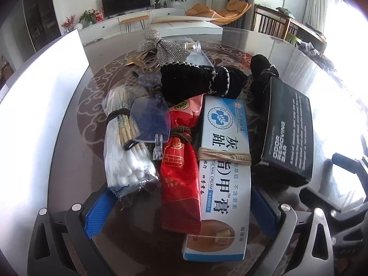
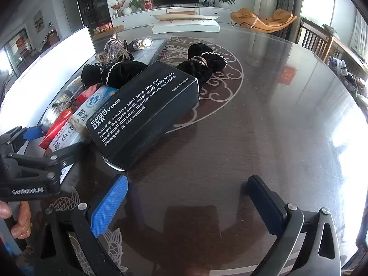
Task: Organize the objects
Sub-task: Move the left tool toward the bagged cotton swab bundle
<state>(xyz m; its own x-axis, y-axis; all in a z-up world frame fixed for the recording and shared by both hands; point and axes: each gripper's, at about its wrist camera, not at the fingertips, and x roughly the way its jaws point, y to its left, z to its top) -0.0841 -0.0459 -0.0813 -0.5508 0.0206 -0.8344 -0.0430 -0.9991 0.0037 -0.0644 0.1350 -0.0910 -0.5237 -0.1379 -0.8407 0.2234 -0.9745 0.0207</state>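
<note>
A pile of small items lies on the dark glass table (image 1: 69,151). My left gripper (image 1: 181,211) stands open, its blue pads straddling the near ends of a bag of cotton swabs (image 1: 128,161), a red sachet (image 1: 179,179) and a white-blue nail cream box (image 1: 225,161) bound with twine. A black "odor removing bar" box (image 1: 287,133) (image 2: 142,110) leans on the pile's right side. Black velvet scrunchies (image 1: 197,82) (image 2: 202,62) lie behind. My right gripper (image 2: 186,207) is open over bare table, right of the black box.
A clear plastic piece (image 1: 149,119) rests on the swabs; a silver sparkly bow (image 1: 161,46) and a small bottle (image 2: 143,43) sit farther back. A white panel (image 1: 41,92) stands along the left, a white box (image 2: 184,24) at the far edge. A hand (image 2: 13,220) holds the left gripper.
</note>
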